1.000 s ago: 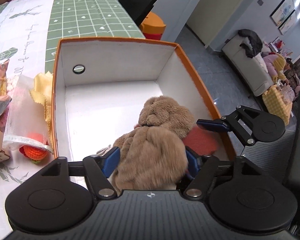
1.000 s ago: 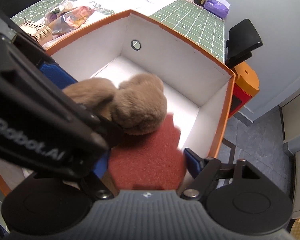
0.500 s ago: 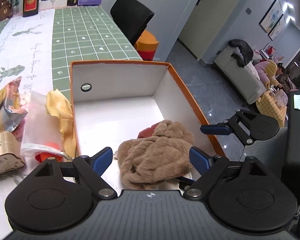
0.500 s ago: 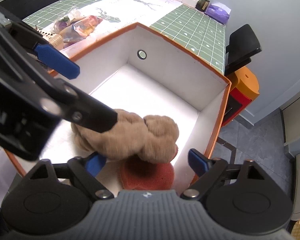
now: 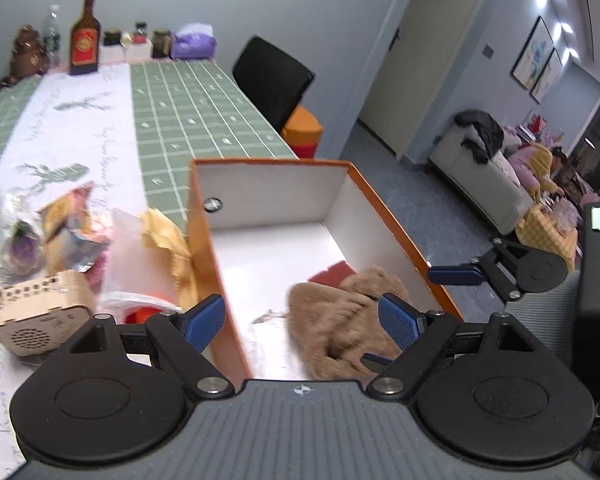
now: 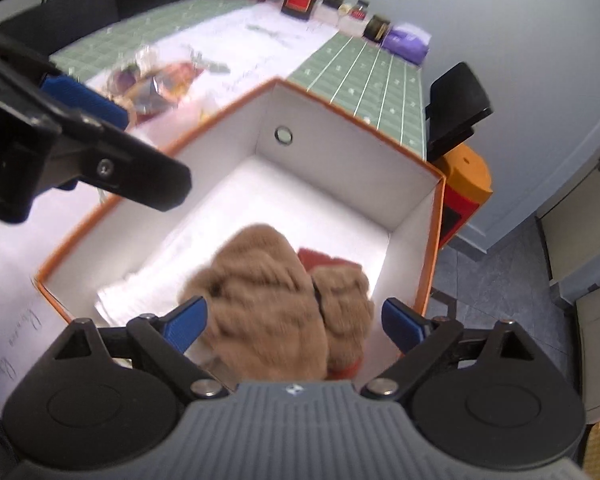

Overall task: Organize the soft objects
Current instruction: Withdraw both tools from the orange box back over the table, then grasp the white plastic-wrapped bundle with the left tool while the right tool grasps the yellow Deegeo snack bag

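Right wrist view: brown plush toy [image 6: 272, 300] lies slumped on the floor of the orange box [image 6: 436, 240], near corner, with a red soft piece [image 6: 320, 258] partly under it and poking out toward the far wall. Nothing grips either one. It sits low and crumpled, which reads as dropped in, not set down with care.

Right gripper [image 6: 294, 322] hangs above the plush, jaws wide apart, blue pads clear of the fur on both sides. Left gripper [image 5: 302, 320] is likewise spread wide with no contact; its left pad sits over the box's orange wall, its right pad over the plush. In the left wrist view the right gripper's blue fingertip [image 5: 456, 275] shows beyond the box rim, outside the box.

Versus a second ago: both sets of jaws have just been opening, with nothing left between them now. Back then the left pads pressed the plush and the right pads pressed the red piece, both lifted inside the box. Now both items rest on the box floor and both cameras see more of the table, so the hands have pulled up and back.

Outside the box, left side on the tablecloth [image 5: 100, 152]: yellow cloth [image 5: 168, 240], a clear bag [image 5: 124, 264] with something orange inside, foil packets [image 5: 76, 240] and a small wooden box [image 5: 36, 308]. Judgement: yellow cloth looks like the next soft item to pack.
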Demonstrator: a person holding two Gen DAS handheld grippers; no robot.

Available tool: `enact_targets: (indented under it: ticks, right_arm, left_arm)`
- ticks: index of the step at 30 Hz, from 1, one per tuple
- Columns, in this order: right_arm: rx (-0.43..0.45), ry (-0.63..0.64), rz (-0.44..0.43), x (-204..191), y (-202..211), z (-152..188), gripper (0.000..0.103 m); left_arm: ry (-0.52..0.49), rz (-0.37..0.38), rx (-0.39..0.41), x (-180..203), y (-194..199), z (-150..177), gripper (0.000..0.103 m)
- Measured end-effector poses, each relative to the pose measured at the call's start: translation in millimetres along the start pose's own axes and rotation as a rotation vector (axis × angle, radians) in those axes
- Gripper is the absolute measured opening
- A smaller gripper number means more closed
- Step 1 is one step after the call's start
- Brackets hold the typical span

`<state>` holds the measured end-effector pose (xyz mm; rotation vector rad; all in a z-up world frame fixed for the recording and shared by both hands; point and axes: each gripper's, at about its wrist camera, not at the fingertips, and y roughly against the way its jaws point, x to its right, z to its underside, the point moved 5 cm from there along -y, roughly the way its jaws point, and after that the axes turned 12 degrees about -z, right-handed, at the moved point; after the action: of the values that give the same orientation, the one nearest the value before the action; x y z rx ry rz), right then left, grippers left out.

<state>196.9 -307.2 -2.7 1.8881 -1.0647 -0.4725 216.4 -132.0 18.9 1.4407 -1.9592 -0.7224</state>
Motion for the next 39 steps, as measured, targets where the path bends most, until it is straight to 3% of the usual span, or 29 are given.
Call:
enact_targets:
  ticks: [6,11,20,30,39]
  right_arm:
    - [0.118,-0.03,0.014,-26.9,16.4,-7.8,0.092]
    - [0.215,-0.043,-0.025,-57.7,22.9,-19.9,0.092]
    - [0.302,-0.032,-0.092,-124.3,12.3,-33.1,0.092]
    - [0.335,-0.023,-0.051,-159.5,-8.7,-35.9,0.093]
    - [0.272,-0.083,-0.117,-159.6,-28.6,-43.2,0.092]
  left_arm:
    - [0.082,-0.03,0.068,-32.0,22.4,10.9,0.101]
    - [0.1,-0.112,0.15,-56.4,42.1,21.6,0.101]
    - [0.107,-0.213,0.238,-93.2,69.5,48.6,0.101]
    - [0.155,-0.319,0.258,-143.7,70.9,74.5,0.101]
    - [0.193,-0.274,0.257,-173.4,72.0,86.9,0.101]
